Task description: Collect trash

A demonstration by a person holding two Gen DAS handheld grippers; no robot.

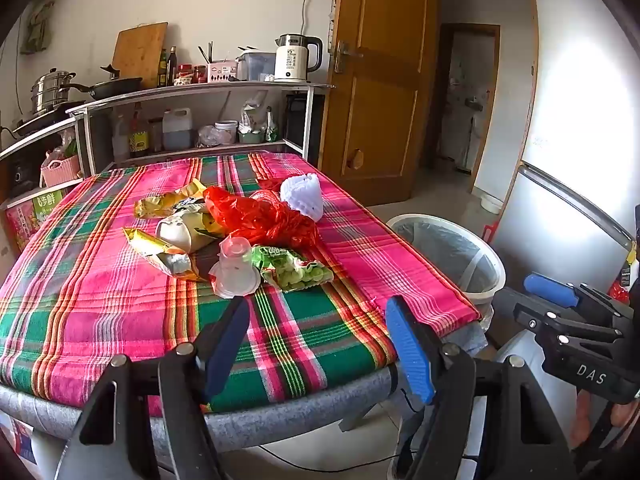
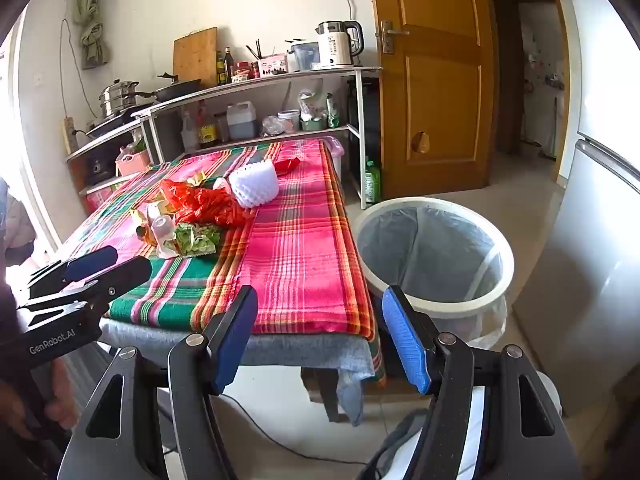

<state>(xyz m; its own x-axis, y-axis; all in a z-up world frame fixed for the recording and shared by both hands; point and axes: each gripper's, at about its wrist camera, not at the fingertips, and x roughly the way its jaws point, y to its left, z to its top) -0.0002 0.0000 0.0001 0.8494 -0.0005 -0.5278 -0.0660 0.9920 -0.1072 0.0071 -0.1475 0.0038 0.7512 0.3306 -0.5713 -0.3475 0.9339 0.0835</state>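
Note:
A heap of trash lies mid-table on the plaid cloth [image 1: 100, 280]: a red plastic bag [image 1: 260, 216], a white foam fruit net [image 1: 302, 196], yellow snack wrappers [image 1: 168, 204], a clear plastic cup [image 1: 234, 268] lying on its side and a green snack packet [image 1: 294, 270]. My left gripper [image 1: 320, 344] hovers open over the near table edge, short of the cup, nothing between its fingers. My right gripper [image 2: 320, 336] is open over the table's near right corner, empty, with the lined white bin [image 2: 434, 256] just ahead on its right. The heap appears further left in that view, around the red bag [image 2: 204, 202].
The bin [image 1: 452, 256] stands on the floor by the table's right side. A shelf unit [image 1: 208, 92] with kettle, pans and bottles lines the far wall. A wooden door [image 1: 380, 80] and a fridge [image 1: 572, 120] stand to the right. A hand [image 2: 36, 408] holds the left gripper.

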